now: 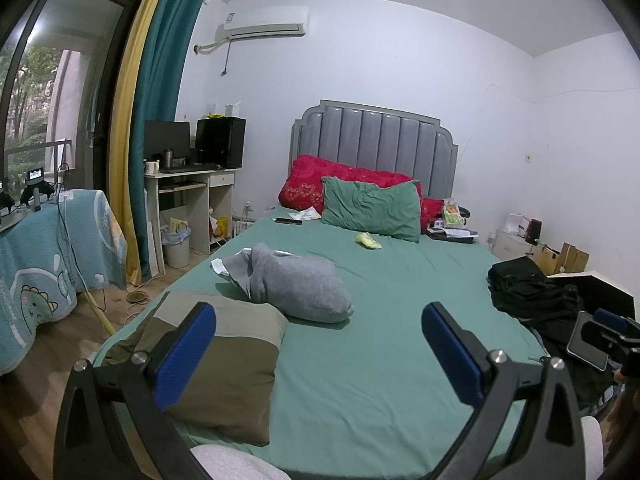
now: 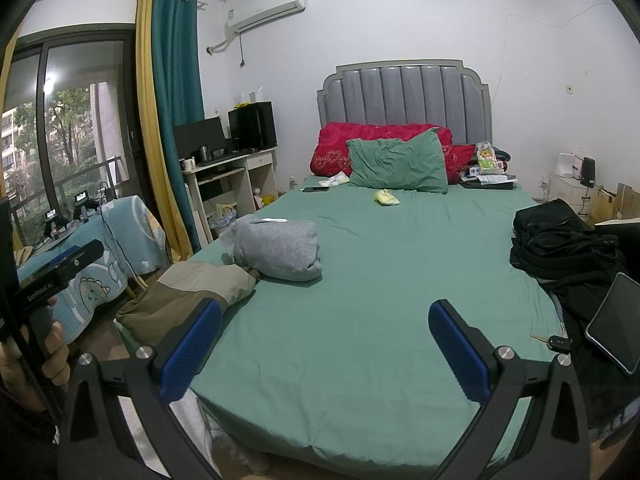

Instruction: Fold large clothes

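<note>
Blue-padded fingers of our left claw (image 1: 319,334) frame the nearest field, spread wide and holding nothing; our right claw (image 2: 325,330) stands equally wide and empty above the bed (image 2: 360,280). Beyond the left fingers we see a folded olive-and-tan garment (image 1: 224,364) at the bed's near left corner, partly masked by the left pad. Just behind it lies a folded grey garment (image 1: 298,280), touching or nearly touching; we cannot tell which. At the right edge sits a heap of black clothes (image 2: 560,240), its lower part cut off by the frame, with a dark tablet (image 2: 616,322) resting near it. A green pillow (image 2: 398,164) leans on red bedding (image 2: 340,144) at the headboard. Small items beside the pillow are too small to identify.
</note>
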### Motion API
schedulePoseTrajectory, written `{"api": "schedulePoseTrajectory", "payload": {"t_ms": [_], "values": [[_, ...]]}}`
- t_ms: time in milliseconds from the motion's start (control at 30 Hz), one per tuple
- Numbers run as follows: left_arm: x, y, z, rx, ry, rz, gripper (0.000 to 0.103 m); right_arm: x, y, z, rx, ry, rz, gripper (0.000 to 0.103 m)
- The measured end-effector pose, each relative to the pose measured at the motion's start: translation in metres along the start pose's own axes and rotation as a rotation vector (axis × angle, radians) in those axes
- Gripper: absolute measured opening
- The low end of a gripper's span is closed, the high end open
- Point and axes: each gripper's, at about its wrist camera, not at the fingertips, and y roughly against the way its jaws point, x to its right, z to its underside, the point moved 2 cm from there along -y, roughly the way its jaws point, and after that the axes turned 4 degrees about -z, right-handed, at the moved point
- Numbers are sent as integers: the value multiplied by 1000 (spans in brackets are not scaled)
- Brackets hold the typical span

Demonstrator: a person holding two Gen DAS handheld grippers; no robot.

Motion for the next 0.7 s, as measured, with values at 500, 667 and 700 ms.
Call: {"api": "schedulePoseTrajectory", "payload": {"t_ms": [500, 667, 700], "values": [[1, 0, 0, 1, 1, 0, 103, 1, -1, 0, -4, 1, -1, 103], [2, 0, 0, 1, 1, 6, 102, 1, -1, 0, -4, 1, -1, 103], [3, -1, 0, 2, -1, 13, 102, 0, -1, 0, -5, 1, -2, 103]]}}
